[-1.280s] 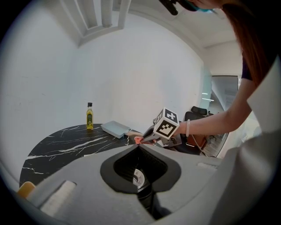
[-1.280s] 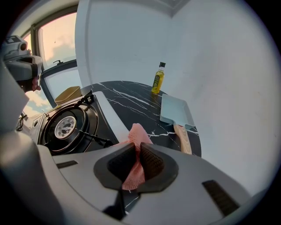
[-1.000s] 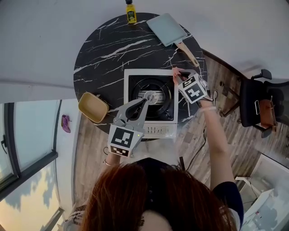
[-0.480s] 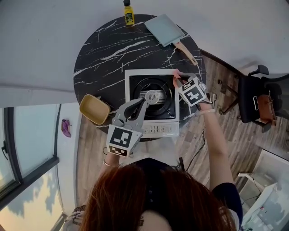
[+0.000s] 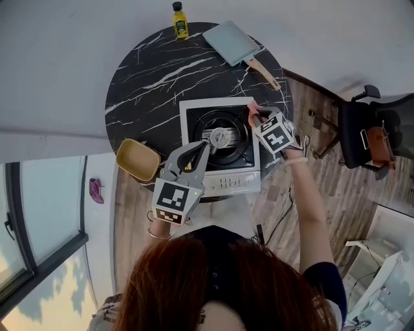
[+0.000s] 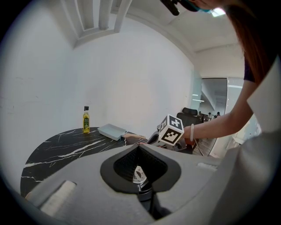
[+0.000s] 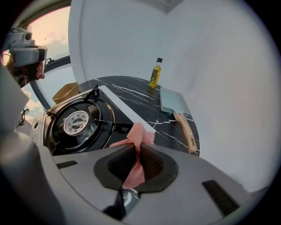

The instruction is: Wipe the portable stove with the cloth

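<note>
The right gripper [image 7: 139,147] is pinching the pink cloth [image 7: 139,134] between its jaws. The cloth's free end hangs out onto the far right corner of the portable stove [image 5: 189,113], by the white rim. The left gripper [image 6: 138,146] has its jaws pressed together on nothing. It is over the stove's near left part, with its tips close to the burner [image 5: 220,137].

The wipe looks to be in progress along the stove's right side. To do it well, the cloth should be pressed flat on the rim and drawn along the edge in one stroke. The gripper should tilt so that the cloth, not the jaws, meets the metal. The raised burner supports may snag the cloth, so work around them. The left gripper could steady the stove's near edge against sliding.

The stove stands on a round black marble counter [image 5: 149,77]. Beyond the stove are a yellow bottle [image 5: 178,19] and a pale blue pan [image 5: 231,41], and a tan bowl [image 5: 137,160] sits to its left. A wood floor [image 5: 323,168] and a dark chair [image 5: 372,132] lie to the stove's right.
</note>
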Tool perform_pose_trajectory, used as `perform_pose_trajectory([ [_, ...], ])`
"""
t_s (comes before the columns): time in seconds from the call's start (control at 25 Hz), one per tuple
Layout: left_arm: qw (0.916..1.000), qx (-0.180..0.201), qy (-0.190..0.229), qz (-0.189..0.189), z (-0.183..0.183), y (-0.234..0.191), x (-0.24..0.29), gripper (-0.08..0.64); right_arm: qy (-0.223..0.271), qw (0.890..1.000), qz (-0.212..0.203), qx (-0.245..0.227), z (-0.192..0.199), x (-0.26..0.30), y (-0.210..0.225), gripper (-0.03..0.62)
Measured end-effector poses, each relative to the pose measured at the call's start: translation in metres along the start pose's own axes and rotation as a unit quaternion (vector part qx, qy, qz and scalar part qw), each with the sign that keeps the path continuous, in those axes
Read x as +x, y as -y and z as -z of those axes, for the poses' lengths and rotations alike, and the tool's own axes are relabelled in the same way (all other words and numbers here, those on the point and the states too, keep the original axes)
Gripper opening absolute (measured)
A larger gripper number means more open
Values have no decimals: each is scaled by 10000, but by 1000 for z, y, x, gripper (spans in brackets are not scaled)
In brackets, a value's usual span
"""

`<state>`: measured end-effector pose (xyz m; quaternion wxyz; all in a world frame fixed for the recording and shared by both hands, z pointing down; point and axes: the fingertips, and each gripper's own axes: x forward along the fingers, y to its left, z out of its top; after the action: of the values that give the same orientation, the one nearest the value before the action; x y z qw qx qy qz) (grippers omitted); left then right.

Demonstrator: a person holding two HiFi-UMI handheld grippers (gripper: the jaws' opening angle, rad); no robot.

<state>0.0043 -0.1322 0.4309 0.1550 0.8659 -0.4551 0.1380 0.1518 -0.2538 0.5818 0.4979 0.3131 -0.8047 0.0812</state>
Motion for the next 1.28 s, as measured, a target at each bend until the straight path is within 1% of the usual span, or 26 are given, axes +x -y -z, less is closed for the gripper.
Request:
perform_pose_trajectory([
  [0.32, 9999, -6, 48, 104, 1, -6, -7, 12, -86, 9999, 118, 88, 5, -2, -5, 35],
  [0.76, 9998, 58, 113, 168, -5, -2, -5, 12, -136, 9998, 90, 107, 10, -6, -10, 35],
  [1.04, 9999, 8, 137, 38, -11, 6, -2, 12, -162, 9998, 38, 143, 17, -10, -17, 35],
  [1.28, 9998, -41, 170, -139, -13, 12, -5, 12, -57, 9997, 5, 217, 24, -15, -24, 35],
])
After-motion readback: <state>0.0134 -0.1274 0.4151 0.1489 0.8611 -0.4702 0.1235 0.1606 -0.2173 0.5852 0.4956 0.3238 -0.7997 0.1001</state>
